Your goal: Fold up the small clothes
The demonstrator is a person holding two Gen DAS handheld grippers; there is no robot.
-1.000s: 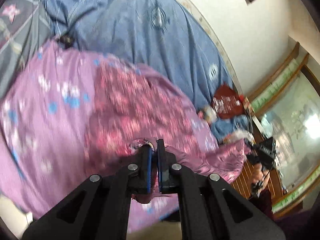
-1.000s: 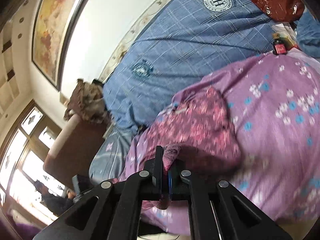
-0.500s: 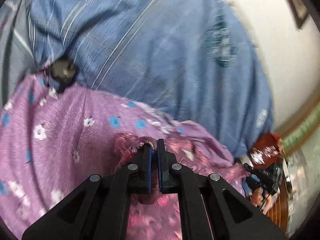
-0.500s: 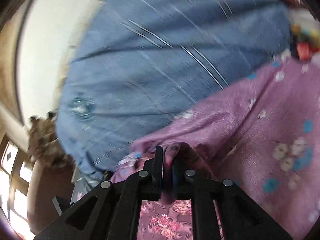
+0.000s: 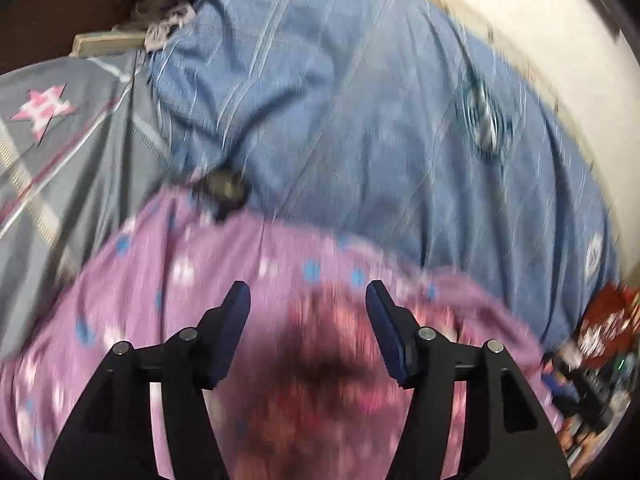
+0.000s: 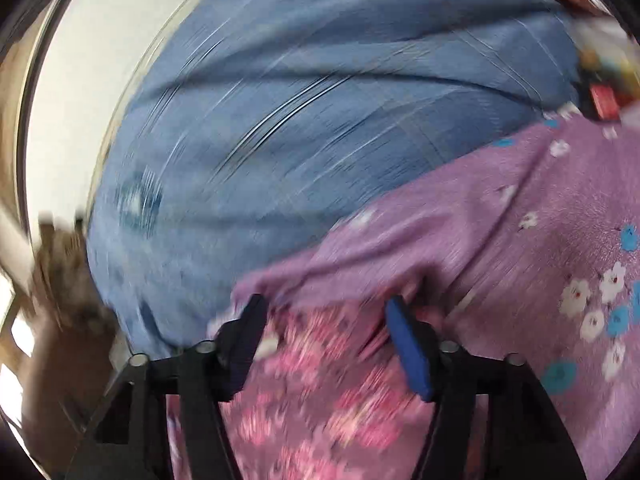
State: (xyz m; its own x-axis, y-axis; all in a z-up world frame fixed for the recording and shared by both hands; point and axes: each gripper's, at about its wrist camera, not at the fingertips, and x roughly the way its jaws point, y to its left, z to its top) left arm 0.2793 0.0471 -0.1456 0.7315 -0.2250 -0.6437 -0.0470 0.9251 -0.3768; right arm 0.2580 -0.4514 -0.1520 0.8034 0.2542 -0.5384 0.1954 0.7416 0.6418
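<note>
My left gripper (image 5: 307,294) has just been opening, and its jaws now stand spread about halfway. Nothing is pinched between them. The dark pink flowered garment (image 5: 332,364) lies below the gap, blurred, and I cannot tell whether the pads brush it. It rests on the purple flowered cover (image 5: 168,276), near that cover's far edge, with the blue quilt (image 5: 360,120) beyond. A grey checked sheet (image 5: 64,168) lies off to the left.

My right gripper (image 6: 322,310) has also just been opening. Its jaws stand apart, again roughly half spread. The garment (image 6: 320,384) shows between them from this side, its pink blossoms smeared by motion. Its far edge lies around the fingertips, and the blue pad (image 6: 408,344) sits close against the cloth there, though I see no squeeze on it. The purple cover (image 6: 540,240) runs off to the right, and the quilt (image 6: 320,100) fills the upper view.
</note>
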